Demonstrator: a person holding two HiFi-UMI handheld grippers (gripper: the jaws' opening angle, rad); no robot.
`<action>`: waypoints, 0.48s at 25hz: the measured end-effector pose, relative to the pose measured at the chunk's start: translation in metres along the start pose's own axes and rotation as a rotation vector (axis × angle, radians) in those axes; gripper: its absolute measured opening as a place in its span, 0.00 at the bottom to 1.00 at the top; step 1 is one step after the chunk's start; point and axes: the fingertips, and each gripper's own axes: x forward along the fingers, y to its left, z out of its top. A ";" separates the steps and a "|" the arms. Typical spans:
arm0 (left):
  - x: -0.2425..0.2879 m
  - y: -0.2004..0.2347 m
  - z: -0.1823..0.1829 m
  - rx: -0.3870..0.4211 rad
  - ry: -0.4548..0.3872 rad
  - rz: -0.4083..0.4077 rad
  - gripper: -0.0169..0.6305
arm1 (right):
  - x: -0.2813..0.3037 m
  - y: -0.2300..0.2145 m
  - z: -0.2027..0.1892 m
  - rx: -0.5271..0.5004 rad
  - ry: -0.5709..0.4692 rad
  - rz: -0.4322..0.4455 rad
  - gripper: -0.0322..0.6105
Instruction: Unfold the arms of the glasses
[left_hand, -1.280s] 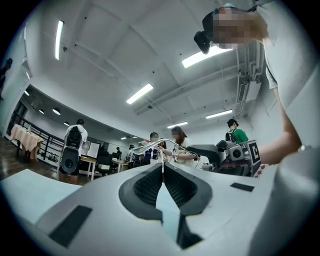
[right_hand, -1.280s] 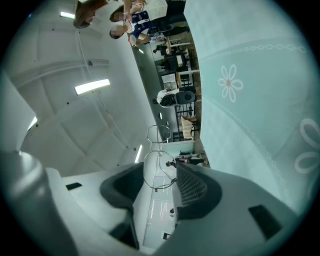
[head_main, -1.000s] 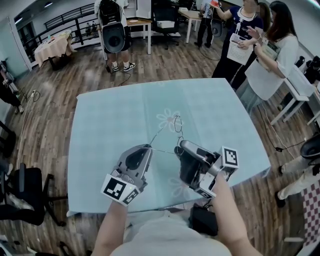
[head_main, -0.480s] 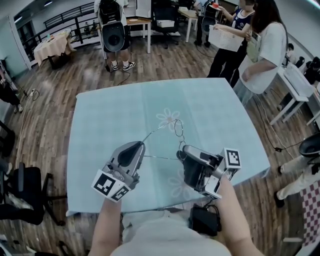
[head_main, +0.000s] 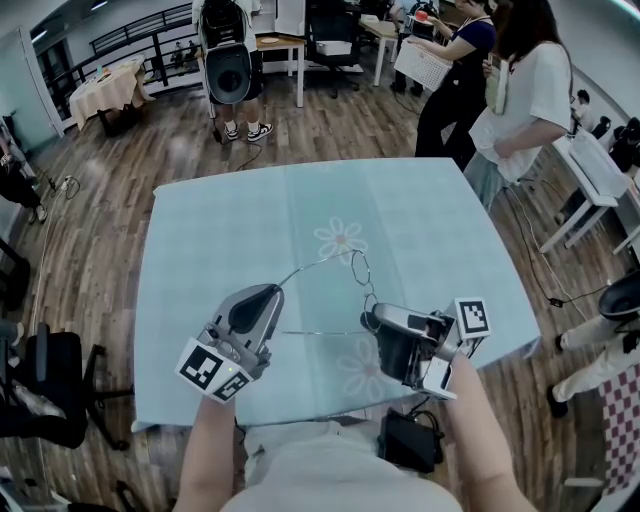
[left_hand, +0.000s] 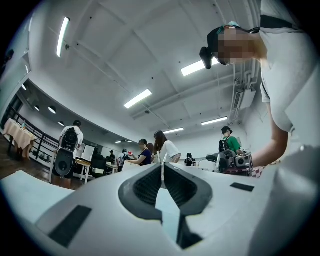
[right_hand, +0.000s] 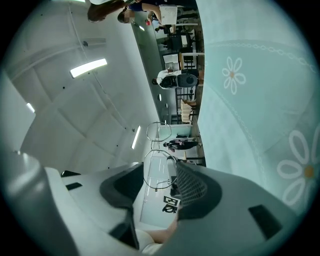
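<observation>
Glasses (right_hand: 159, 131) arm tip buried inside my left gripper (left_hand: 161, 168); one lens rim partly behind my right gripper (right_hand: 159, 170) pad.

The tablecloth (head_main: 220, 240) is showing pale aqua, with white outlined flowers (head_main: 340, 241) running across it. The left gripper (head_main: 267, 291) and the right gripper (head_main: 371, 320) are both wearing light grey shells with dark grey ribbed pads, and their marker cubes (head_main: 212, 372) are carrying black-and-white squares. The glasses (head_main: 354, 262) are looking like thin silvery wire, though the frame is too fine to be sure. The plank floor (head_main: 100, 230) is showing brown wood grain.
</observation>
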 end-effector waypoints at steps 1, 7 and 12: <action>-0.001 0.002 0.000 0.001 0.002 0.005 0.06 | -0.001 0.000 -0.002 0.000 0.010 -0.002 0.38; -0.001 0.010 0.003 0.012 0.017 0.023 0.06 | -0.002 0.000 -0.009 -0.003 0.056 -0.012 0.38; 0.000 0.009 0.003 0.000 0.030 0.016 0.06 | -0.001 0.001 -0.010 -0.006 0.059 -0.013 0.38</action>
